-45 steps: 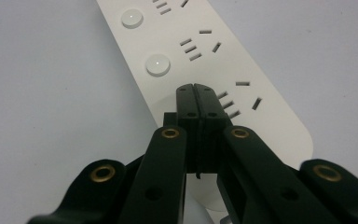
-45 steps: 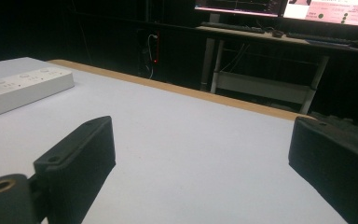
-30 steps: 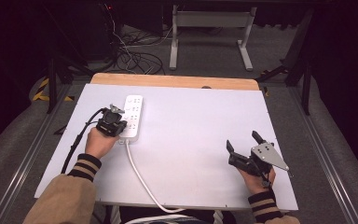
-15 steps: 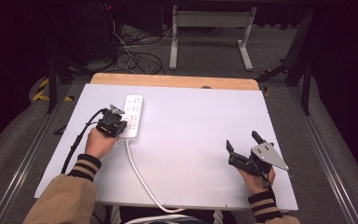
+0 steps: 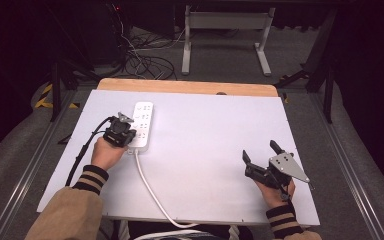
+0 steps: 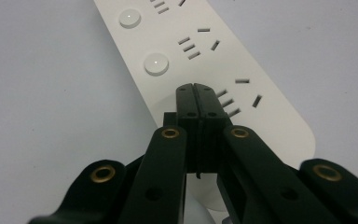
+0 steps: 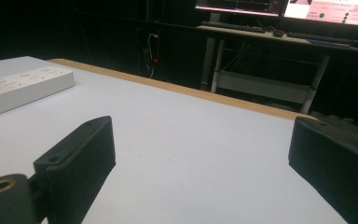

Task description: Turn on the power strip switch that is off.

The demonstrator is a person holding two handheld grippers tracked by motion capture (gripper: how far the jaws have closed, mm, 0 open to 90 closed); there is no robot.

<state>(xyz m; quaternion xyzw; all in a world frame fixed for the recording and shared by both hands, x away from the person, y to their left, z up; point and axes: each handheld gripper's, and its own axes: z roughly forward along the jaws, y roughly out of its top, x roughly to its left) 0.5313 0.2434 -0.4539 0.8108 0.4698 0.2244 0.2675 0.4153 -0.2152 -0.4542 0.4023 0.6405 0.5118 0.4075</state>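
A white power strip (image 5: pixel 142 122) lies on the left part of the white table (image 5: pixel 205 130), and its cord (image 5: pixel 147 182) runs off the front edge. My left gripper (image 5: pixel 128 129) is shut with nothing between its jaws. Its tips (image 6: pixel 196 88) rest on the strip's (image 6: pixel 200 51) near end, in line with the row of round buttons (image 6: pixel 156 63). My right gripper (image 5: pixel 259 150) stands open and empty near the front right of the table, far from the strip. In the right gripper view its jaws (image 7: pixel 200 126) spread wide over bare table, with the strip (image 7: pixel 18 86) at far left.
A wooden strip (image 5: pixel 190 86) borders the table's far edge. Behind it, loose cables (image 5: pixel 140 62) lie on the floor beside a metal stand (image 5: pixel 225 30). Lit monitors (image 7: pixel 279 7) sit on a desk further back. Metal rails (image 5: pixel 35 165) flank the table.
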